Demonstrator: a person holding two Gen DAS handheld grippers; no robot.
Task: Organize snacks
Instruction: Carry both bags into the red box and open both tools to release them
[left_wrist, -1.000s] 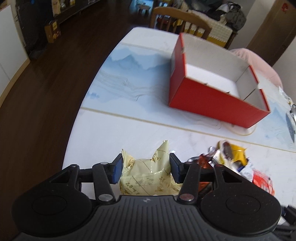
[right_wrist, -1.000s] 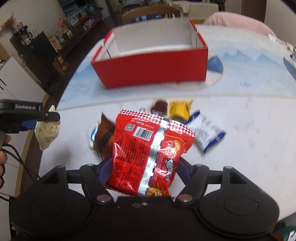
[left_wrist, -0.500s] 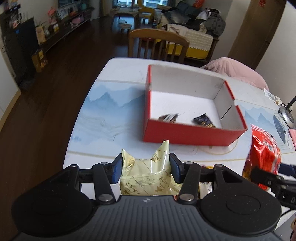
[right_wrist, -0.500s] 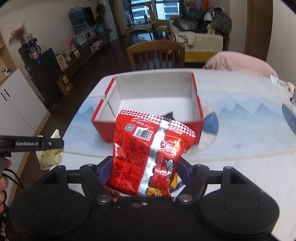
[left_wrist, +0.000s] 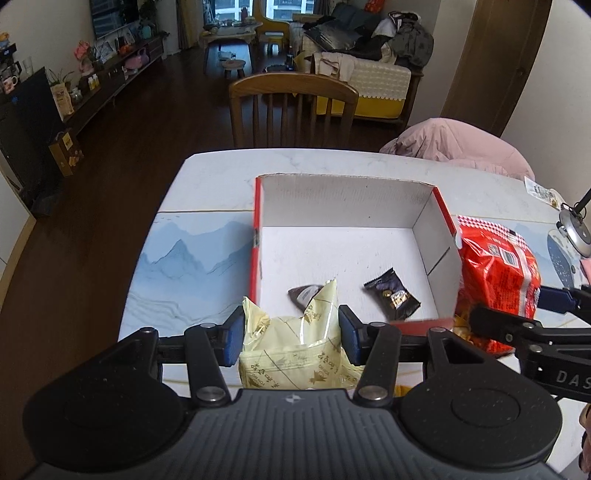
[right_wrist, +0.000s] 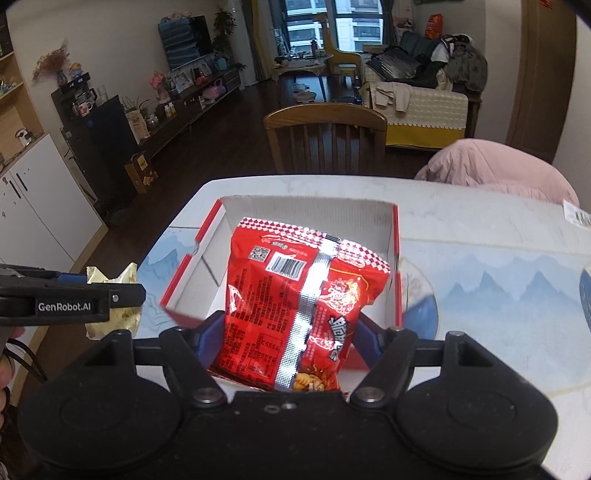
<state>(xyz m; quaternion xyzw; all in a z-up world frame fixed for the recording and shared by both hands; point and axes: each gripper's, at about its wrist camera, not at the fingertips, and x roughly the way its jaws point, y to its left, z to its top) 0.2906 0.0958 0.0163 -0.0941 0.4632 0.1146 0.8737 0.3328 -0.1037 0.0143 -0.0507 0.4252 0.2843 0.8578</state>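
My left gripper (left_wrist: 291, 338) is shut on a pale yellow snack packet (left_wrist: 295, 350), held above the near left corner of a red box (left_wrist: 441, 206) with a white inside. Two small dark wrapped snacks (left_wrist: 393, 297) lie on the box floor. My right gripper (right_wrist: 288, 341) is shut on a large red snack bag (right_wrist: 299, 306), raised over the near edge of the same red box (right_wrist: 395, 258). In the left wrist view the red bag (left_wrist: 498, 273) hangs just past the box's right wall. The yellow packet (right_wrist: 123, 295) shows at the left of the right wrist view.
The box stands on a white table (left_wrist: 214, 177) with a blue mountain-print mat (left_wrist: 184, 258). A wooden chair (left_wrist: 293, 107) stands at the far end, a pink cushion (left_wrist: 454, 147) at the far right. A metal object (left_wrist: 572, 232) sits at the right table edge.
Both grippers rose and travelled forward from the loose snack pile to the box, each keeping its packet. The box inside came into view from above.
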